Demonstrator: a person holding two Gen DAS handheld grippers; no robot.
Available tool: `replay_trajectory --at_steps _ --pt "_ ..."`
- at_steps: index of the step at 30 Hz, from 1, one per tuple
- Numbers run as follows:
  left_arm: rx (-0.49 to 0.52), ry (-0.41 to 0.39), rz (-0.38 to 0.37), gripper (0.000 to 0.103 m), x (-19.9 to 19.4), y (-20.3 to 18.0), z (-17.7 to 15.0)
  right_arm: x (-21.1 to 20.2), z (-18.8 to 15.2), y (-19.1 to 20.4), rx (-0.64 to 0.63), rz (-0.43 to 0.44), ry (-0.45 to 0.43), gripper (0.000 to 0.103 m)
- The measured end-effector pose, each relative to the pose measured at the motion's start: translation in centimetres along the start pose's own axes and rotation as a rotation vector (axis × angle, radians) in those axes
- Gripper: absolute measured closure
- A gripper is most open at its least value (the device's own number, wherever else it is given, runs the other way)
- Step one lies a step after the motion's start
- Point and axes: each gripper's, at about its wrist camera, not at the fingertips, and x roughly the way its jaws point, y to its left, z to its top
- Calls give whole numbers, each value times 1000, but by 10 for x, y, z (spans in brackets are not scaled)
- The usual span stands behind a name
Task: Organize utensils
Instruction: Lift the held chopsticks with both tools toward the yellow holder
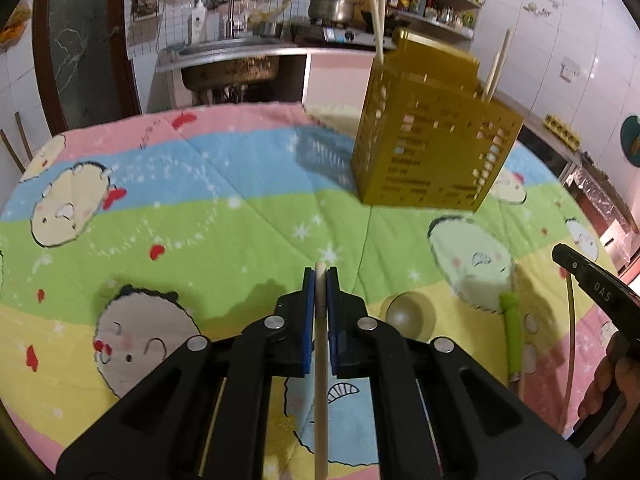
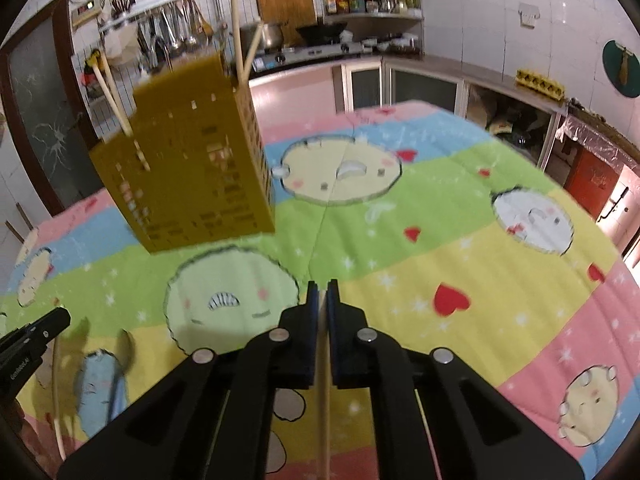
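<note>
Utensil holder (image 1: 432, 136): mustard-yellow plastic, box-shaped, slotted walls, standing on the cartoon-print cloth (image 1: 200, 220); pale chopsticks (image 1: 376, 16) stick up from its compartments.

Left gripper (image 1: 321, 280): blue pads clamped tight on a cream, round-ended handle (image 1: 321, 360) that runs back under the camera.

Right gripper (image 2: 322, 292): jaws pressed together on a thin pale stick (image 2: 326, 420), probably a chopstick; its tip is hidden between the pads.

On the cloth, near the left gripper: a spoon (image 1: 408, 314) and a green-handled utensil (image 1: 514, 336).
</note>
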Motion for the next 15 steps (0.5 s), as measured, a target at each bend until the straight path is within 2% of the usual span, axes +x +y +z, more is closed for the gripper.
replay_trajectory --at_steps 15 --pt "27 -247 -56 99 -87 -22 22 -68 27 -4 9 103 -219 98"
